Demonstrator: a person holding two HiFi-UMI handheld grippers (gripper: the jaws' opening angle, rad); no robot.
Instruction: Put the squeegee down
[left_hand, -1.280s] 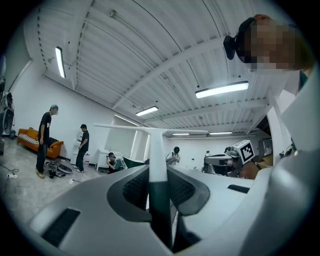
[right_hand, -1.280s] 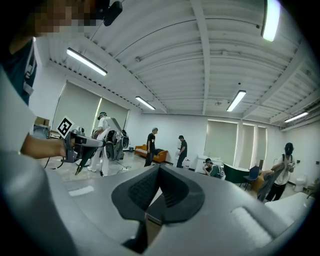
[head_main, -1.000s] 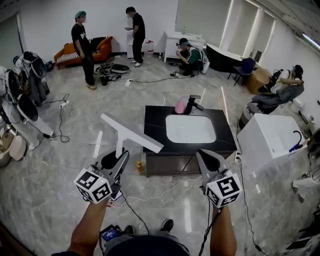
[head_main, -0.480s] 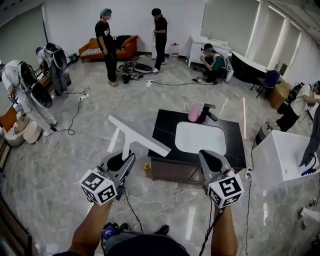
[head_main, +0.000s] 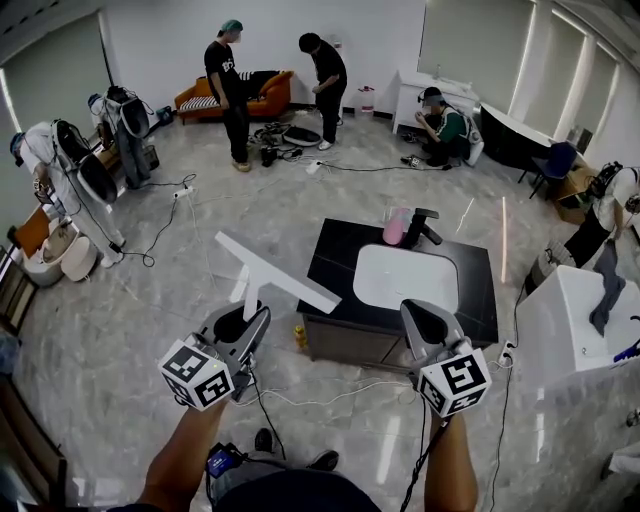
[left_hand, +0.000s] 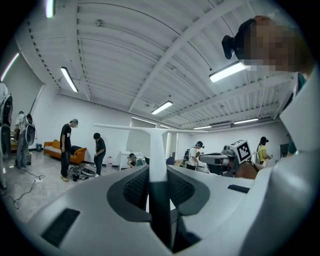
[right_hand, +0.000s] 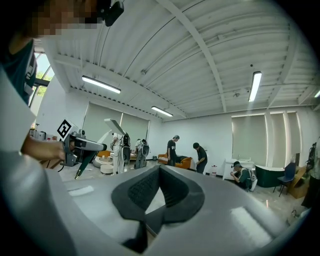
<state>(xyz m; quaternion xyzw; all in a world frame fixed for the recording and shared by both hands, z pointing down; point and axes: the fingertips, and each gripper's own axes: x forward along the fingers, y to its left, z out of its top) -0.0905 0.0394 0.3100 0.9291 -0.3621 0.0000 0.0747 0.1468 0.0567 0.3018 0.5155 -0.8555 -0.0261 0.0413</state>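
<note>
- Left gripper (head_main: 248, 322): the jaws are clamped on the handle of the white T-shaped plastic squeegee (head_main: 272, 271). My left gripper view shows the handle (left_hand: 158, 159) pinched between the two dark ribbed pads, running straight out from them.
- The squeegee is up in the air and not set down. The long flat blade sits crosswise at the far end of the handle and slopes from upper left to lower right in the head view.
- From the head view, the blade's right end overlaps the front left corner of the black-topped vanity cabinet (head_main: 330, 262) (I cannot tell whether it is touching or only in line with it). The rest of the squeegee hangs over the grey marble floor (head_main: 150, 300).
- Right gripper (head_main: 420, 312): the jaws are closed tip to tip and hold nothing, as the right gripper view (right_hand: 160, 169) shows. It is held level at the vanity's front edge, well apart from the squeegee.
- On the vanity there is a white rectangular basin (head_main: 405, 277), with a black faucet (head_main: 424, 226) and a pink bottle (head_main: 396, 228) at its far rim.
- A small yellow object (head_main: 299, 335) sits on the floor by the cabinet's left front corner.
- In the background, two people stand near an orange sofa (head_main: 240, 95).
</note>
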